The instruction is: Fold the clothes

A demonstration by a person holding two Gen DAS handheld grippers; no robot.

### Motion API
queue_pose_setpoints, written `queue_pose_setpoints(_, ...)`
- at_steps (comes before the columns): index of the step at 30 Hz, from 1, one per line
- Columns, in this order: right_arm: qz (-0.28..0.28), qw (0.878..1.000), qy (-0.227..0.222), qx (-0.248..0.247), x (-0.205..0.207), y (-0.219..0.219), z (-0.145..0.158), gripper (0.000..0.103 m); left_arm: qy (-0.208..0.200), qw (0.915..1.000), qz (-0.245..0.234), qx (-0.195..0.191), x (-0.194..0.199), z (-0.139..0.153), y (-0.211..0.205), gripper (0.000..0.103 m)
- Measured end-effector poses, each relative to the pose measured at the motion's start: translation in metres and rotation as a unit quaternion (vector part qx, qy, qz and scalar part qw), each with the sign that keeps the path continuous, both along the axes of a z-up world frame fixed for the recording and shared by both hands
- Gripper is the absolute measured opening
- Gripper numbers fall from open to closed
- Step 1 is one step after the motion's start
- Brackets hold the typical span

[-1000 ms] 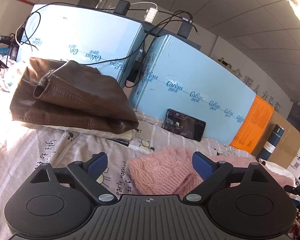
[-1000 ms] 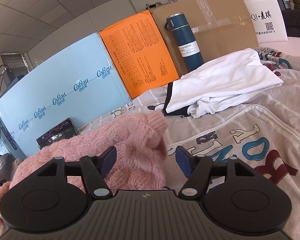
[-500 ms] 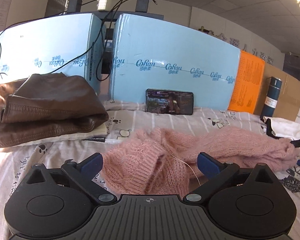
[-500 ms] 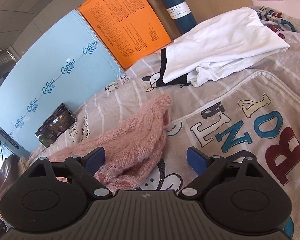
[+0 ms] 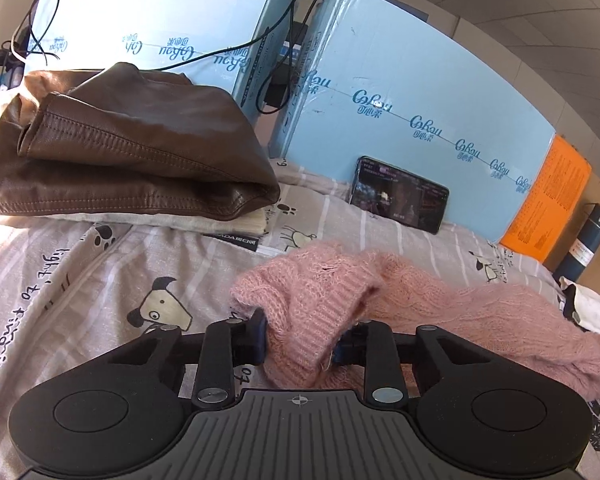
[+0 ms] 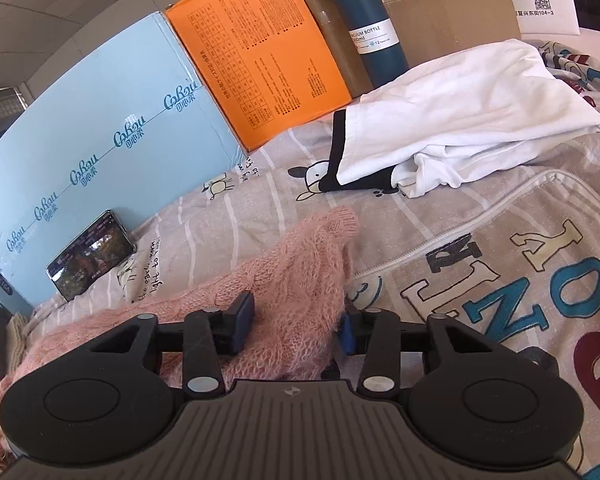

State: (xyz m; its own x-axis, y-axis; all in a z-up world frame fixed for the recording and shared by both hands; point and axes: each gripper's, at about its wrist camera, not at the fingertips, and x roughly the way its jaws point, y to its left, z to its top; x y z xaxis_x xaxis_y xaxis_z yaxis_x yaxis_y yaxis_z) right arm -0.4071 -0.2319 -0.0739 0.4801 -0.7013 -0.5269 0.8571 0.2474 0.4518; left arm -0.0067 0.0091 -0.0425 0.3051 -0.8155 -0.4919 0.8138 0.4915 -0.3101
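Your left gripper [image 5: 300, 344], gaping half a second ago, now has its jaws pinched on the ribbed edge of the pink knit sweater [image 5: 400, 304]; your right gripper [image 6: 296, 326] has likewise clamped the far end, so the sweater, strung across the bed [image 6: 480, 240], looks ready to be lifted. Left, the folded brown leather jacket [image 5: 132, 148]; then the phone [image 5: 400, 194]; right, the white garment [image 6: 452, 128] crowds the landing space.

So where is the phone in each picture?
Left wrist view: the phone is right of middle, leaning on the light blue box, beyond the pink sweater.
Right wrist view: the phone is at the left edge, leaning on the same light blue box.
Shared landmark: the orange box stands right of the blue one in both views.
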Motion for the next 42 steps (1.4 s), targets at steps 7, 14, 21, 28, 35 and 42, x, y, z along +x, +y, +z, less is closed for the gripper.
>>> queue_pose_setpoints(7, 0.019, 0.998, -0.044, -0.045, -0.011, 0.018, 0.018, 0.018, 0.008, 0.9964, 0.0, -0.084, -0.014, 0.035, 0.036, 0.021)
queue_pose_setpoints(14, 0.028, 0.99, -0.094, -0.098, -0.032, 0.052, 0.057, 0.017, 0.035, 0.9925, 0.0, -0.118, -0.018, 0.058, 0.07, 0.021)
queue_pose_setpoints(21, 0.02, 0.985, -0.149, -0.082, -0.058, 0.061, 0.067, 0.017, 0.09, 0.9868, 0.012, -0.135, -0.015, 0.047, 0.092, 0.021)
queue_pose_setpoints(28, 0.02, 0.983, -0.148, -0.104, -0.056, 0.043, 0.078, 0.017, 0.035, 0.9901, -0.006, -0.136, -0.013, 0.065, 0.063, 0.021)
queue_pose_setpoints(35, 0.03, 0.978, -0.166, -0.119, -0.036, 0.008, 0.093, 0.015, 0.017, 0.9916, -0.001, -0.128, -0.008, 0.063, 0.037, 0.021)
queue_pose_setpoints(42, -0.015, 0.983, -0.146, -0.107, -0.022, -0.027, 0.086, 0.015, 0.038, 0.9969, -0.001, -0.069, 0.008, 0.035, 0.007, 0.021)
